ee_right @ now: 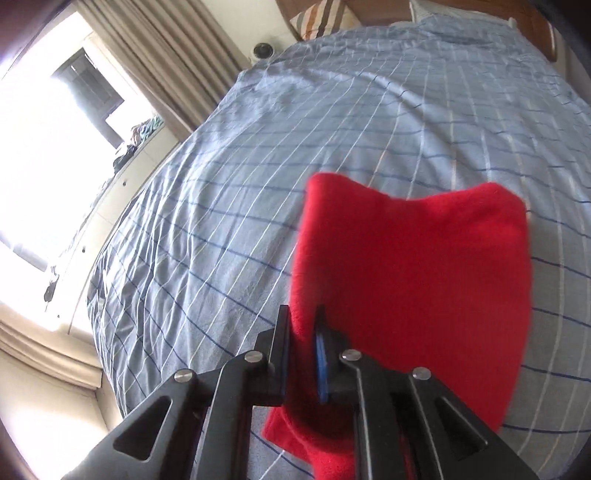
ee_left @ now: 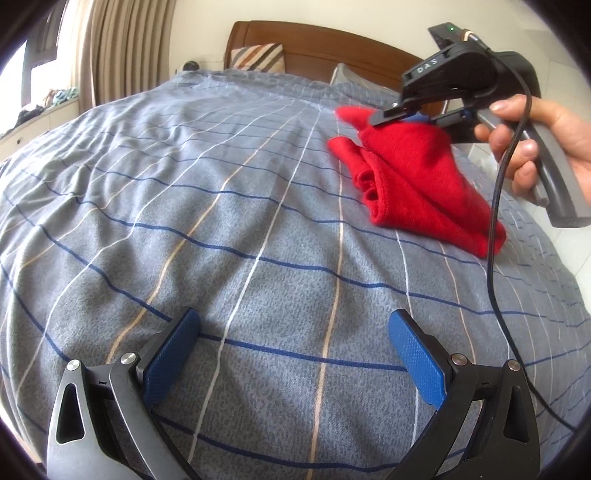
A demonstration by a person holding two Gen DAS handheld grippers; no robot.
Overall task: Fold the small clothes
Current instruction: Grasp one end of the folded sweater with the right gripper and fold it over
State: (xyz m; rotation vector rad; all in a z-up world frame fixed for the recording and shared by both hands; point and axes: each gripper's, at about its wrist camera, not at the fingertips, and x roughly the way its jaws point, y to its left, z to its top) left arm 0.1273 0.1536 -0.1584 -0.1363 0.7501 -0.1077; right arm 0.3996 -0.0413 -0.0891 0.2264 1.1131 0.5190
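Left wrist view: your left gripper point(ee_left: 291, 354) hangs spread wide above the quilt point(ee_left: 184, 206), its blue pads point(ee_left: 415, 358) holding nothing. Bare checked quilt runs ahead and leftward to the headboard point(ee_left: 317, 48). At upper right your right gripper point(ee_left: 397, 110) pinches the top of the red cloth point(ee_left: 417, 173), whose lower folds lie on the quilt near the bed's right edge (the cable point(ee_left: 493, 236) trails across that side).

Right wrist view: the right gripper point(ee_right: 301, 343), pressed together on the cloth's point(ee_right: 413, 280) near left edge, lifts it; its far edge sags between two corners. Open quilt point(ee_right: 258, 166) lies left and beyond, up to the pillow point(ee_right: 317, 16).
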